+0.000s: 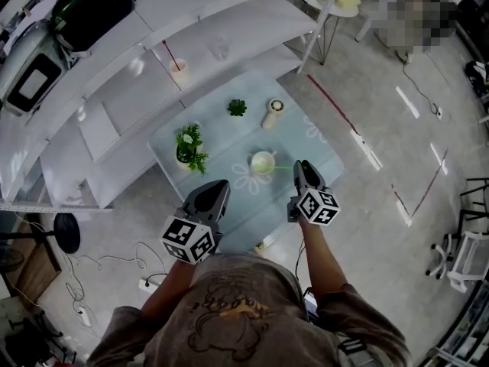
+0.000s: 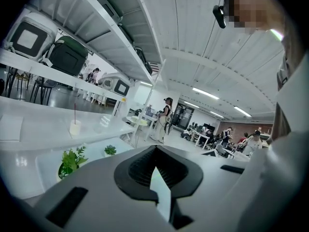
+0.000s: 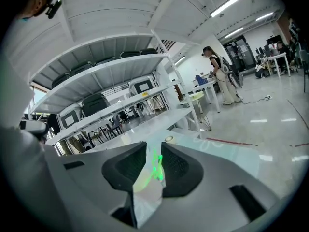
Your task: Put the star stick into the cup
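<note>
Apparently one cup [image 1: 262, 162]; one star stick [image 1: 283, 167]

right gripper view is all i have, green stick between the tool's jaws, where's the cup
Observer: In the head view the cup sits on the pale blue table just ahead of the right tool, whose jaws are opening; the star stick between them reaches the cup's rim.
Operator: anything near the cup
Observer: A potted plant stands to its left, apart from it.
Operator: left tool?
Observer: The left tool hovers over the table's near side, left of the cup, nothing between its jaws.
</note>
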A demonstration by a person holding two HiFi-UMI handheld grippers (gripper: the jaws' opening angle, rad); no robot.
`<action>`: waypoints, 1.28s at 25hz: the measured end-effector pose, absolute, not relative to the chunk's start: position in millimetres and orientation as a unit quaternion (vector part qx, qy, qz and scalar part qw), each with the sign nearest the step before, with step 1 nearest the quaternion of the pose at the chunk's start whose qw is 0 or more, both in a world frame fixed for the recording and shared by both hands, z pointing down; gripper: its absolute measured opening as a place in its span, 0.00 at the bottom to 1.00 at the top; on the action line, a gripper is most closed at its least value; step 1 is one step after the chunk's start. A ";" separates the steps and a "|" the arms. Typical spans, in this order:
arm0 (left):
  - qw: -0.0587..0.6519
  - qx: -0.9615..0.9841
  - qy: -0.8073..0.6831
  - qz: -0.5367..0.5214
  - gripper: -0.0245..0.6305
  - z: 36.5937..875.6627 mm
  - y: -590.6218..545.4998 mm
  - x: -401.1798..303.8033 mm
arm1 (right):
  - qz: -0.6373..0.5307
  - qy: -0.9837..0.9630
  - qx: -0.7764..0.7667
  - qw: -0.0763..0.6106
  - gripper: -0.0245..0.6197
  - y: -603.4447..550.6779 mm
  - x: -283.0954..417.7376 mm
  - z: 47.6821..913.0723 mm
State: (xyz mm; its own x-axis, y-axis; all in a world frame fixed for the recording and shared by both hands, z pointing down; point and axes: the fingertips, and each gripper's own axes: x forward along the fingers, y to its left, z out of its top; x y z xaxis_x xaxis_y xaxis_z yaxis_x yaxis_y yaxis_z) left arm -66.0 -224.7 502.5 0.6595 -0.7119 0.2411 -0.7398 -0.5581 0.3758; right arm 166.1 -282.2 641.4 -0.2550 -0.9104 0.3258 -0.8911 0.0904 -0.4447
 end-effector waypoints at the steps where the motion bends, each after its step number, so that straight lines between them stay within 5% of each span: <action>1: 0.227 0.884 -0.407 0.031 0.07 502.0 -224.1 -62.1 | -0.286 0.737 -0.612 0.017 0.17 -280.7 169.2 640.1; 32: 0.195 0.919 -0.343 0.015 0.07 471.6 -216.6 -3.8 | -0.193 0.784 -0.590 0.000 0.18 -190.9 180.9 513.3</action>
State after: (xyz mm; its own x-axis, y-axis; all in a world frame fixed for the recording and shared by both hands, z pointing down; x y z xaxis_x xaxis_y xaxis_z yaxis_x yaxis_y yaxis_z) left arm -3.8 -216.6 471.6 0.7640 -0.6248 0.1611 -0.6364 -0.6884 0.3481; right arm 180.9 -190.9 513.3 -0.3043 -0.9249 0.2279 -0.9248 0.2295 -0.3033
